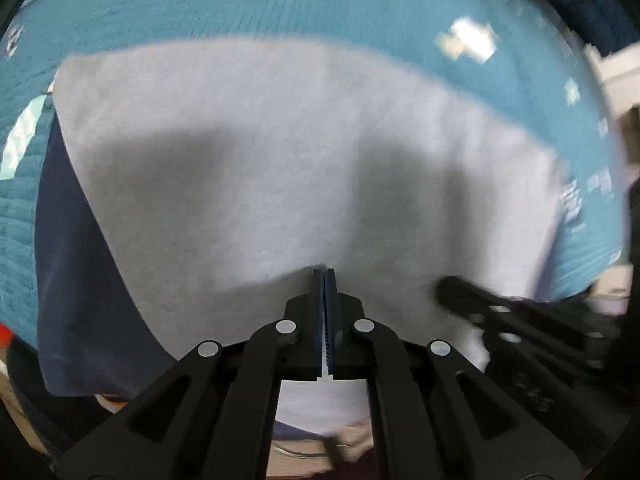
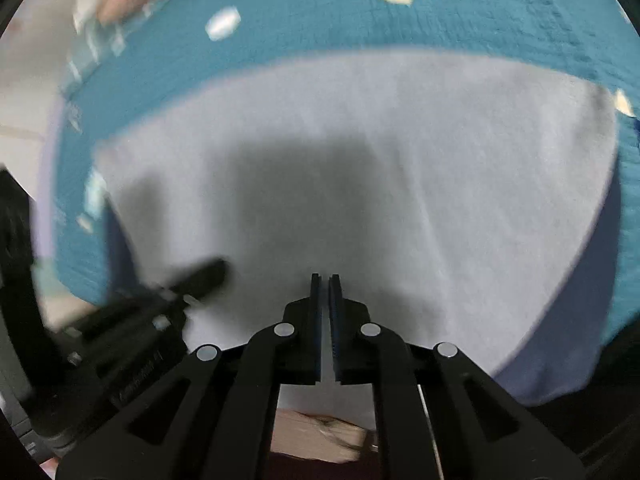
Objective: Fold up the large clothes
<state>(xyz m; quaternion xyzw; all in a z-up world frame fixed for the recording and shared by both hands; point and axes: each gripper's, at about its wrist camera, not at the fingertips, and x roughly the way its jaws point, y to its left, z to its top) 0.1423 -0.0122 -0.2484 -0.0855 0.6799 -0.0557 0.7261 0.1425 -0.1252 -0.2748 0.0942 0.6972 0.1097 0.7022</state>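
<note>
a pale grey garment [image 1: 280,152] with a navy sleeve lies spread over a teal quilted bedspread [image 1: 168,12] with white patches, blurred pale floor at the edges, and the left gripper [image 1: 324,276] and right gripper [image 2: 325,280], both closed and pinching nothing visible, point down at its near edge.

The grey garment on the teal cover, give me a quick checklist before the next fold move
1. Left gripper shut on the grey garment near edge: ok, cloth shows between its closed jaws.
2. Right gripper gripping the garment: cannot tell; jaws nearly closed, cloth between them unclear.
3. Both grippers on the same edge, side by side: ok.
4. Garment's far part lying smooth on the teal cover: ok.
5. Navy part tucked in: not ok, it sticks out on one side.
6. Sharp view: not ok, blurred.
</note>
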